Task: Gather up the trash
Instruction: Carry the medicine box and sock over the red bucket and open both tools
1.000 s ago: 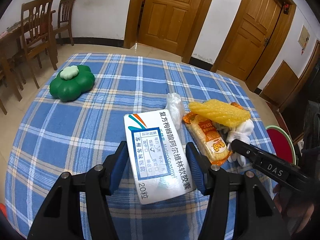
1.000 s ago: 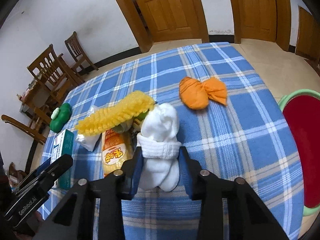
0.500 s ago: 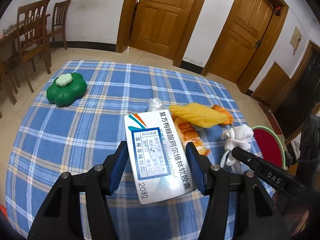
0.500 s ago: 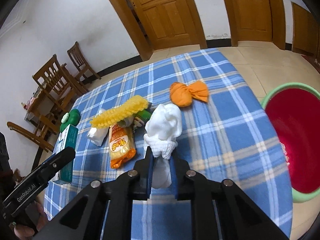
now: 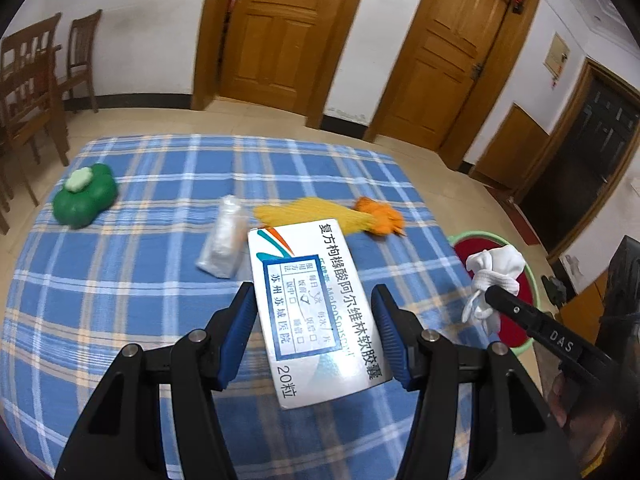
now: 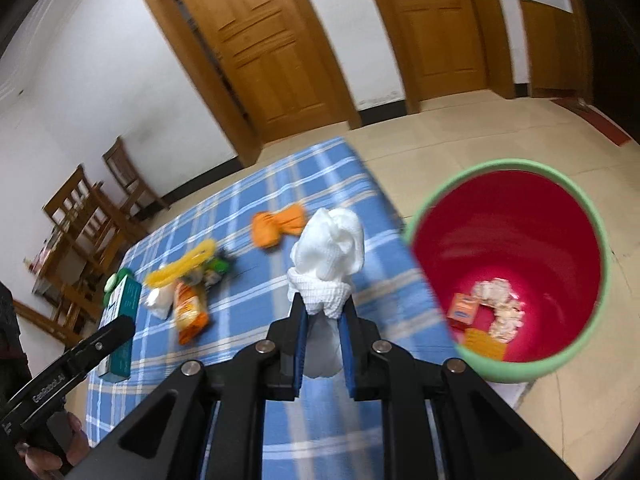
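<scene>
My left gripper (image 5: 314, 312) is shut on a white medicine box (image 5: 316, 308) with blue print, held above the blue checked tablecloth (image 5: 140, 280). My right gripper (image 6: 322, 312) is shut on a white rolled sock (image 6: 330, 256), lifted near the table's right edge, beside the red bin with a green rim (image 6: 516, 264). The left wrist view shows the sock (image 5: 494, 276) hanging in front of that bin (image 5: 524, 320). On the cloth lie a yellow corrugated piece (image 5: 316, 212), an orange cloth bundle (image 5: 380, 218), a white plastic packet (image 5: 224, 244) and an orange snack wrapper (image 6: 188, 312).
A green flower-shaped object (image 5: 84, 196) sits at the table's far left. The bin holds some scraps (image 6: 496, 308) at its bottom. Wooden chairs (image 5: 28, 92) stand left of the table, and wooden doors (image 5: 276, 28) line the far wall. A hand (image 6: 56, 448) holds the left gripper's handle.
My right gripper closed on the white sock, lifted it off the cloth and carried it right toward the bin. My left gripper rose and moved with the box still held.
</scene>
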The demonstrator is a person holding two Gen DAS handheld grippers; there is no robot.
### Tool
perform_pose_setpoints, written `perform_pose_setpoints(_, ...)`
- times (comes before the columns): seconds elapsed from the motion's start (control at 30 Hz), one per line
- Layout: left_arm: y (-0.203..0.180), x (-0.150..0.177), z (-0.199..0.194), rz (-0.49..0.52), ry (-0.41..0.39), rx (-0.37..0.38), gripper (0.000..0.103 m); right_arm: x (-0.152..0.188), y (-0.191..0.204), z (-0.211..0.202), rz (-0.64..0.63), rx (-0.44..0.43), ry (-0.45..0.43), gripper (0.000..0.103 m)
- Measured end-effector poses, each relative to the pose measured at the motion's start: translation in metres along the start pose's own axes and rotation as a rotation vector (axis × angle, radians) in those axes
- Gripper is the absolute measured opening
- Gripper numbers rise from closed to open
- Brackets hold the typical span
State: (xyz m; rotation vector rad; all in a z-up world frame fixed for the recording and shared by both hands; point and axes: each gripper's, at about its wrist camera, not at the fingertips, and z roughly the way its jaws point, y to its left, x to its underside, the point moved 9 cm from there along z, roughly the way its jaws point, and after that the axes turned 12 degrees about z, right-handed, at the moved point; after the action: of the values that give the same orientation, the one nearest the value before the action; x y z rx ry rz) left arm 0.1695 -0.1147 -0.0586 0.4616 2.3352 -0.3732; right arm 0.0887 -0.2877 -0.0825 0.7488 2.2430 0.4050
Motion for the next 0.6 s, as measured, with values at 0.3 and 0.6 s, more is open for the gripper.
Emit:
perform_pose_setpoints(0.3,-0.038,-0.005,0.004,0.054,0.026,0.061,0.059,-0.015,-0.069,-0.014,0.128,0.082,-0.061,0.019)
perform_pose_setpoints(0.6,-0.076,-0.01,0.018,0.131,0.056,0.096,0.059,-0.022,-0.124,-0.007,0.207,0.175,-0.066,0.023)
